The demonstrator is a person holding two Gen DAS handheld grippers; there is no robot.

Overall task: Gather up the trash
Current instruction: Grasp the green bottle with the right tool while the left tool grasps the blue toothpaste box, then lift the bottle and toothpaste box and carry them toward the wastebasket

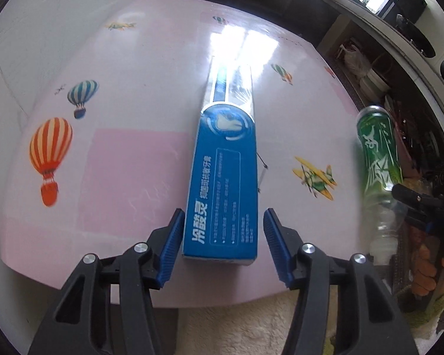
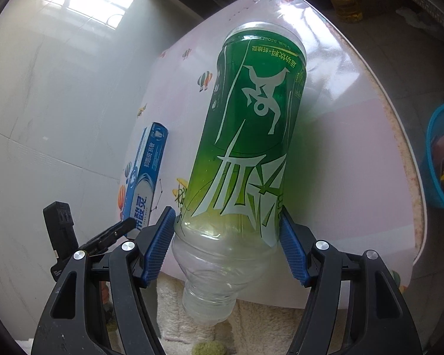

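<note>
Above the table [image 2: 355,136], right claw [image 2: 226,247] pinches the bottle [image 2: 251,136] (neck nearest); left claw [image 1: 222,248] spread around the toothpaste box [image 1: 225,189].

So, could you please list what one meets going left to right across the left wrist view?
Orange striped balloon print → blue toothpaste box → yellow plane print → green-labelled plastic bottle → right hand-held gripper.

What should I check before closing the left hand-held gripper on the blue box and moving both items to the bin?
1. Blue cardboard toothpaste box lies between the left hand-held gripper fingers: ok.
2. Left jaws open, not yet touching the box: ok.
3. Right hand-held gripper clamps the green-labelled clear plastic bottle: ok.
4. Bottle lifted off the pink balloon-print table: cannot tell.
5. Bottle cap on: cannot tell.
6. Blue plastic basket visible to the right, beyond the table edge: ok.
</note>
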